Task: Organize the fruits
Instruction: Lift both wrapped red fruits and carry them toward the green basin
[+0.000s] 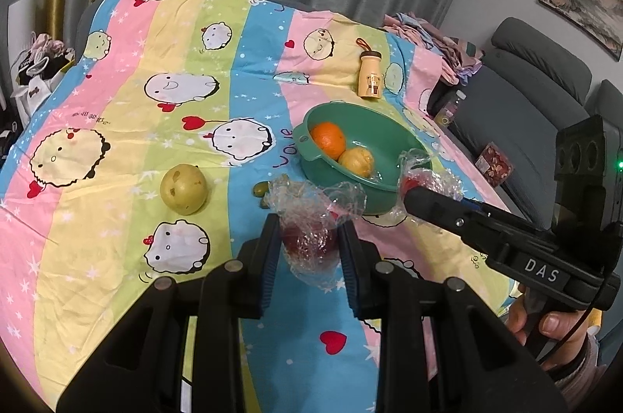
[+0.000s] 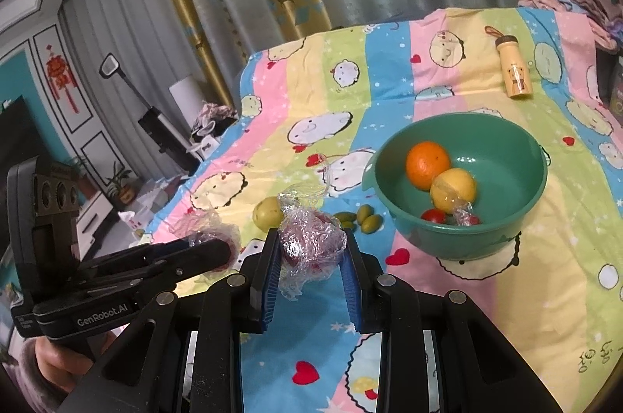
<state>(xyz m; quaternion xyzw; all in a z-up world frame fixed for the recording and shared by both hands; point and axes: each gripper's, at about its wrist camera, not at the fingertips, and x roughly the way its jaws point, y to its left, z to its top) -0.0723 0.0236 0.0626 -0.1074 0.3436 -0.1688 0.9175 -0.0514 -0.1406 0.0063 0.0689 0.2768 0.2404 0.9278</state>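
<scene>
In the left wrist view my left gripper point(image 1: 309, 249) is shut on a dark red fruit wrapped in crinkled cling film point(image 1: 309, 237), held just above the cloth. My right gripper point(image 1: 409, 193) comes in from the right, shut on a second film-wrapped red fruit point(image 1: 418, 179) beside the rim of the green bowl point(image 1: 373, 130). The right wrist view shows that fruit point(image 2: 311, 241) between the right gripper point(image 2: 311, 255) pads, with the left gripper point(image 2: 222, 251) at left. The bowl point(image 2: 502, 156) holds an orange point(image 2: 427, 163), a yellow fruit point(image 2: 453, 189) and small red fruits point(image 2: 433, 216).
A yellow-green pear point(image 1: 183, 189) and some green olives point(image 2: 366, 214) lie on the striped cartoon bedsheet point(image 1: 117, 124) left of the bowl. A small beige bottle point(image 1: 370, 78) lies behind it. A grey sofa point(image 1: 518, 109) stands along the right edge, and curtains hang behind.
</scene>
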